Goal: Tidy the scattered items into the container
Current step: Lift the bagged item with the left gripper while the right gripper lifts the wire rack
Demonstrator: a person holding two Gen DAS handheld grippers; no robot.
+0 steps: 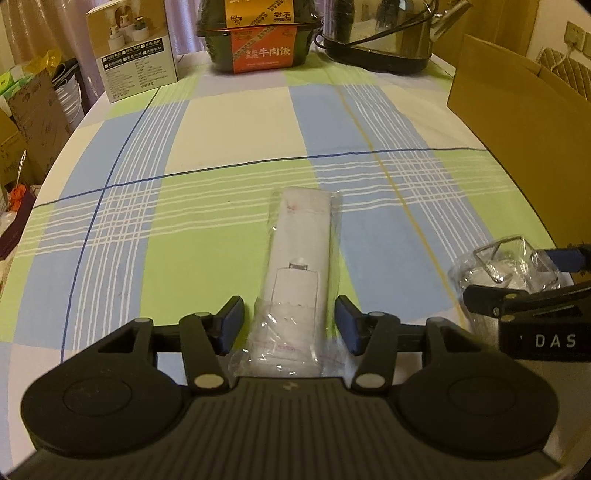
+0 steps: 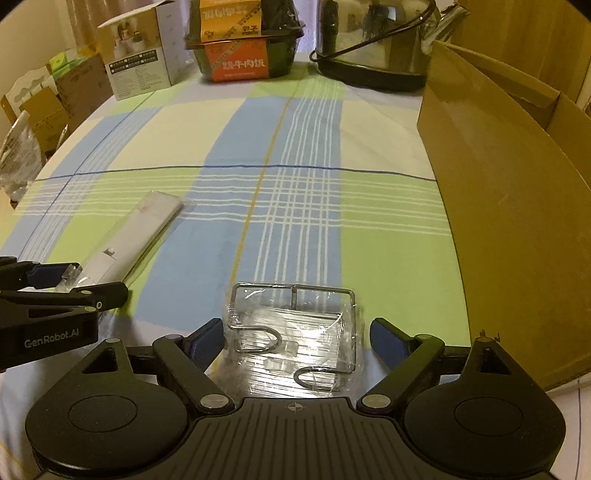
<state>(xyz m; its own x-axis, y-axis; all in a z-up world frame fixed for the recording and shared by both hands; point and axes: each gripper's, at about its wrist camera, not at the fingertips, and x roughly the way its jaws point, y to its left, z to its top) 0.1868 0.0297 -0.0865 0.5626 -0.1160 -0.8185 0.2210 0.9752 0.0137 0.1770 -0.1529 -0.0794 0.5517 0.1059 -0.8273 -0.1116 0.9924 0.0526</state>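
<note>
A long white device in a clear plastic bag [image 1: 300, 266] lies on the checked tablecloth, its near end between the fingers of my left gripper [image 1: 291, 325], which stands open around it without touching. The same bagged device [image 2: 135, 236] shows at the left of the right wrist view, with the left gripper [image 2: 70, 280] at its near end. A wire rack wrapped in clear plastic [image 2: 295, 332] sits between the blue pads of my right gripper [image 2: 295, 341], which is open with gaps on both sides. The rack [image 1: 506, 267] also appears at the right edge of the left wrist view. The brown cardboard box [image 2: 509, 206] stands to the right.
At the table's far edge stand a white product box [image 1: 135, 51], a black food tub with an orange label [image 1: 260, 40] and a steel kettle [image 1: 388, 33]. The cardboard box [image 1: 517, 122] lines the right side. Cartons and bags [image 1: 29, 110] crowd the floor on the left.
</note>
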